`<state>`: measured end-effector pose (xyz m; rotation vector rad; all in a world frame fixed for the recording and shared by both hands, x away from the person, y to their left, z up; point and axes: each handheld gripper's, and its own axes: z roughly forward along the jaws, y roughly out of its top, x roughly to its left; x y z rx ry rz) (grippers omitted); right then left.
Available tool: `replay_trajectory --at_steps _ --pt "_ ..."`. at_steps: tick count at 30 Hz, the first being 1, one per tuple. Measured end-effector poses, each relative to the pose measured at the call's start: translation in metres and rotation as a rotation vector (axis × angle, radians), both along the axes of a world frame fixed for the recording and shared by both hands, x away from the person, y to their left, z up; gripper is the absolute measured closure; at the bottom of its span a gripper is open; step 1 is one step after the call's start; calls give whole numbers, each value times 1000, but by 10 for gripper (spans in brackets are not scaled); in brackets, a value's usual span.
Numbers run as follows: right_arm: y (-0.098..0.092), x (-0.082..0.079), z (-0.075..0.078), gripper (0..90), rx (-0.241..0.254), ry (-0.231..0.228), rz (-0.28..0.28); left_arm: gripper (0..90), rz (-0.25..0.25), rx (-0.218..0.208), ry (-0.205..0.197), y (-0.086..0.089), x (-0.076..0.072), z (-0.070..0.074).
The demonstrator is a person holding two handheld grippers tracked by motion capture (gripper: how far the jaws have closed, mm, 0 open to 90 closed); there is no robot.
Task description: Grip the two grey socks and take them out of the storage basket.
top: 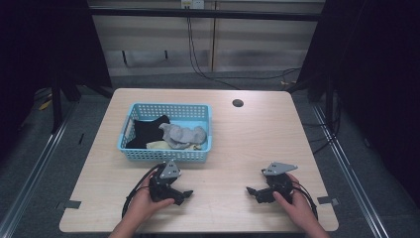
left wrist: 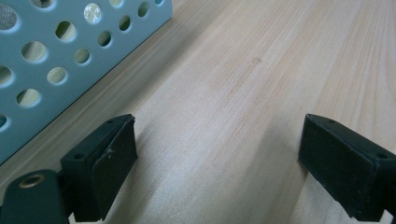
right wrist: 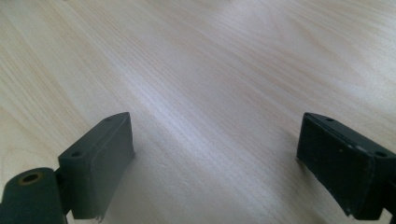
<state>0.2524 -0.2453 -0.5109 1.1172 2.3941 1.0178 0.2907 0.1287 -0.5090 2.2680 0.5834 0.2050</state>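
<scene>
A light blue perforated basket (top: 133,153) stands on the left half of the wooden table (top: 247,144). Inside lie a black sock (top: 146,131), a grey sock (top: 183,134) and a pale yellow piece (top: 157,145). My left gripper (top: 187,195) rests low on the table just in front of the basket, held by a hand, jaws wide apart with nothing between them. In the left gripper view the basket wall (left wrist: 51,60) fills the upper left. My right gripper (top: 250,191) sits at the front right, open and empty, its tips pointing left over bare wood (right wrist: 215,93).
A dark round cable hole (top: 237,103) sits in the table's far right part. Black cables (top: 131,198) trail from both grippers. Metal rails and grey floor flank the table; cables hang on the wall behind.
</scene>
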Motion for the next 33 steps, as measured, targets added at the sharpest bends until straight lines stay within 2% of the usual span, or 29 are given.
replay_trajectory --at_steps 8,11,12,13,14,15,16,18,19,21,23,24,25,26,27,28,29,31,33 --pt "0 0 0 103 0 2 -1 111 10 4 2 2 -2 1" --pt "0 0 0 103 0 -1 0 153 14 13 15 3 -2 3" --pt "0 0 0 102 -1 -2 2 162 27 38 59 5 -1 8" --pt "0 0 0 102 -1 -1 2 164 37 31 91 6 -1 10" --pt "0 0 0 102 -1 -1 2 165 37 31 91 6 -1 10" --pt "0 0 0 102 0 -1 2 167 41 65 120 9 -2 14" --pt "0 0 0 102 -1 -1 2 173 40 89 129 10 -2 16" --pt "0 0 0 102 0 0 0 180 32 112 157 14 -2 21" --pt "0 0 0 102 0 0 0 181 32 112 157 14 -2 21" --pt "0 0 0 102 0 0 0 185 42 151 182 18 -2 30" --pt "0 0 0 102 0 0 0 188 49 154 189 19 -1 32" --pt "0 0 0 103 1 0 1 188 51 175 215 20 -1 38" --pt "0 0 0 103 1 0 1 189 51 175 215 20 -1 38" --pt "0 0 0 102 0 0 0 191 45 201 232 21 -1 44" --pt "0 0 0 102 0 0 0 191 45 201 232 21 -1 44" --pt "0 0 0 102 0 0 1 196 46 225 244 23 -1 51" --pt "0 0 0 102 0 0 1 202 46 225 244 23 -1 51" --pt "0 0 0 102 0 0 1 202 56 221 280 28 3 63" --pt "0 0 0 102 0 0 0 202 62 221 288 30 5 66"
